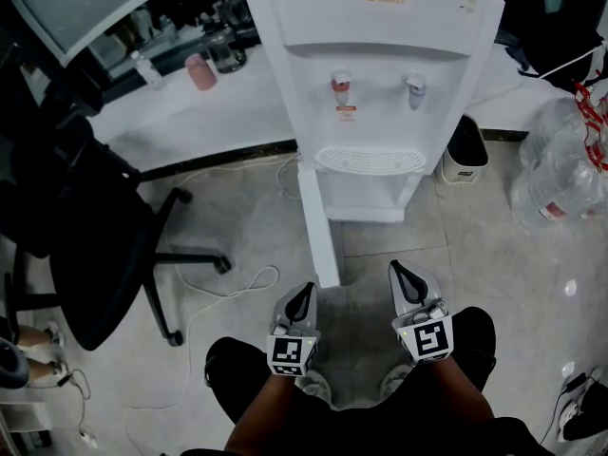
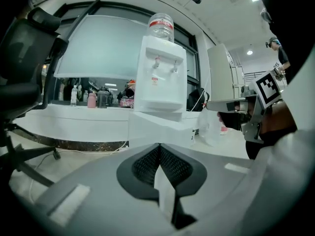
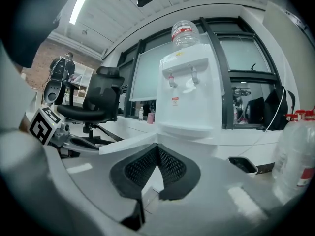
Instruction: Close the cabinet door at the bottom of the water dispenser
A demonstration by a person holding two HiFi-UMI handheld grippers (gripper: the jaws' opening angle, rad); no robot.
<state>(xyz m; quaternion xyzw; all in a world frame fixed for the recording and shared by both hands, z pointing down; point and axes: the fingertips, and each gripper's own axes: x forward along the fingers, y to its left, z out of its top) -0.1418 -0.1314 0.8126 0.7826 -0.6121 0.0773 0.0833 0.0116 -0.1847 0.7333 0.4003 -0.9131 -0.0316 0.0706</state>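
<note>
Cabinet door (image 1: 317, 226), a flat white panel at the foot of the tall white water dispenser (image 1: 375, 55), stands swung out. Its free edge lies just ahead of the left tongs (image 1: 304, 291) and between the two tools, nearer the left one. Both the left tongs (image 2: 158, 146) and the right tongs (image 3: 156, 146) are clenched tip to tip, with nothing held.

The likeliest slip is that the closed tips skid off the thin panel edge instead of bearing on its outer face. The right tongs (image 1: 399, 272) sit before the open cabinet, so I judge they lie in the door's swing path and could get nipped or stall it. Too hard a shove may make the door bounce back.

Bare floor lies around both tongs. Left of the left tongs trail a loose white cable (image 1: 237, 288) and the black office chair's base (image 1: 185, 255). Well right of the right tongs stands a clear plastic water jug (image 1: 560, 169).
</note>
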